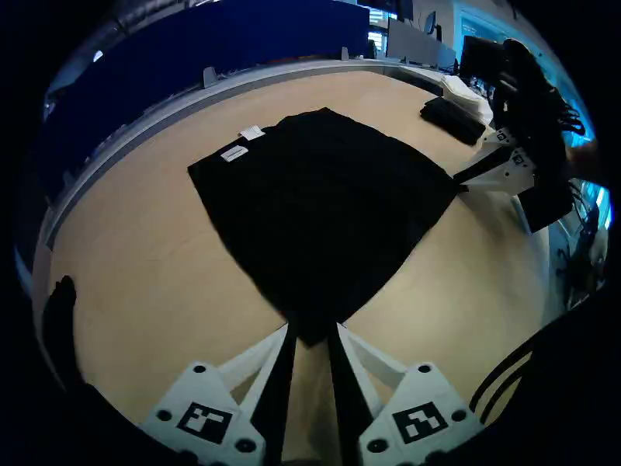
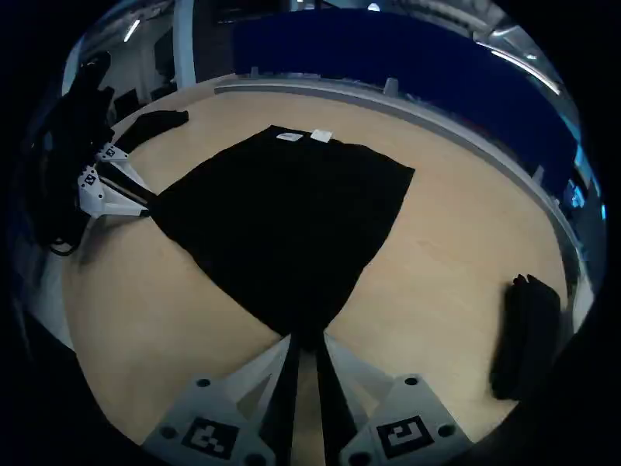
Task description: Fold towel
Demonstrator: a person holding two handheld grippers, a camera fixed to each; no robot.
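Towel (image 1: 326,210), white tags (image 1: 234,153) illegible, corners in clenched jaws: left gripper (image 1: 312,338), right gripper (image 2: 307,342).

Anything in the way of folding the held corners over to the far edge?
Nothing visible. The towel lies flat and bare, apart from two white tags at its far edge; the dark folded pile sits off it.

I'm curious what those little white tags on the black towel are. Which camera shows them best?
The left gripper view: the white tags look larger and well separated at the towel edge. The right gripper view shows them smaller, side by side at the far edge.
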